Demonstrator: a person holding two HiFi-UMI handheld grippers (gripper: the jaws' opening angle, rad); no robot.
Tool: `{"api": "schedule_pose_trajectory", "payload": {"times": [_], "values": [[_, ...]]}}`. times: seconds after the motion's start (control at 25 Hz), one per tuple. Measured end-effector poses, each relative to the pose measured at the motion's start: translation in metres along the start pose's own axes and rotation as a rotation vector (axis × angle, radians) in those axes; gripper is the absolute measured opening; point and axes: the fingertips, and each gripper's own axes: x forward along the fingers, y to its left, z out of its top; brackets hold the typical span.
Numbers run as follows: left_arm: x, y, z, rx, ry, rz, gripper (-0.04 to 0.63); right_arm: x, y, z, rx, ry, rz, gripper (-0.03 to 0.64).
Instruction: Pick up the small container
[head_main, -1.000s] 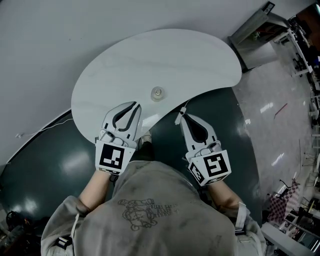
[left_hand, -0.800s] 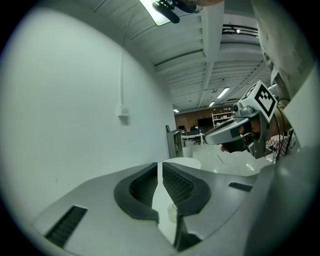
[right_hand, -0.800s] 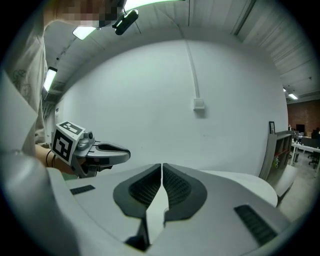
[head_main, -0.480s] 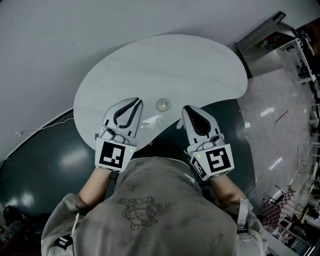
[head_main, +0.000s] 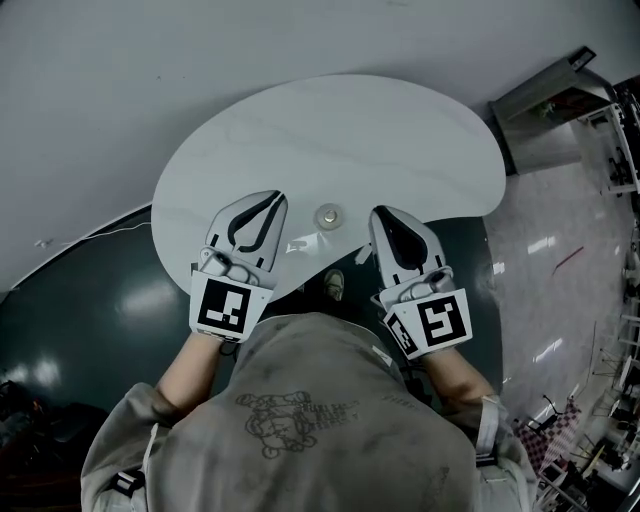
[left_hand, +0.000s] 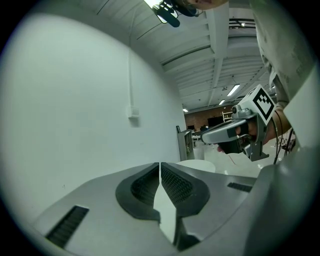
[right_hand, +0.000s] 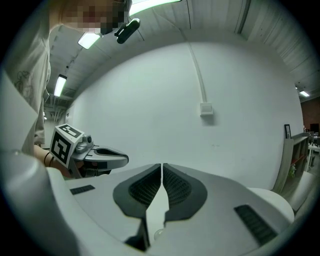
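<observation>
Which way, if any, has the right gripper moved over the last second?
Yes. The right gripper, shut, has advanced from the near edge of the table to over its top, and is now beside the small container.

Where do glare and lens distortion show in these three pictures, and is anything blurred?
Head view: sharp; the glossy dark floor carries soft reflections, and the white table is evenly lit. Left gripper view: strong fisheye bending, black corners, and bright ceiling lights. Right gripper view: the same bending and black corners; the ceiling lamp is blown out to white. No view shows motion blur.
</observation>
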Motion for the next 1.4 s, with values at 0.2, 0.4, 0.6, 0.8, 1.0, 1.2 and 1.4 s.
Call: {"api": "schedule_pose_trajectory", "payload": {"times": [0.2,0.4,0.6,0.8,1.0,1.2,1.4], "values": [[0.006,-0.006,0.002,-0.005,0.011,0.034,0.026,0.001,-0.018,0.011,0.0,-0.076,0.016,0.034],[0.008,-0.001,0.007,0.006,0.003,0.07,0.026,0.012,-0.024,0.028,-0.02,-0.141,0.047,0.035],[0.015,0.021,0.014,0.012,-0.021,0.119,0.026,0.035,-0.02,0.031,-0.036,-0.173,0.09,0.063],[0.025,0.033,0.01,0.012,-0.043,0.141,0.026,0.059,-0.012,0.015,-0.034,-0.184,0.119,0.224],[0.038,0.033,-0.012,0.012,-0.048,0.131,0.026,0.082,0.003,-0.029,-0.045,-0.15,0.165,0.279],[0.051,0.026,-0.043,0.003,-0.03,0.114,0.026,0.098,0.009,-0.083,-0.056,-0.092,0.182,0.31],[0.059,0.016,-0.083,-0.012,0.002,0.096,0.026,0.113,0.008,-0.142,-0.029,-0.017,0.169,0.333]]}}
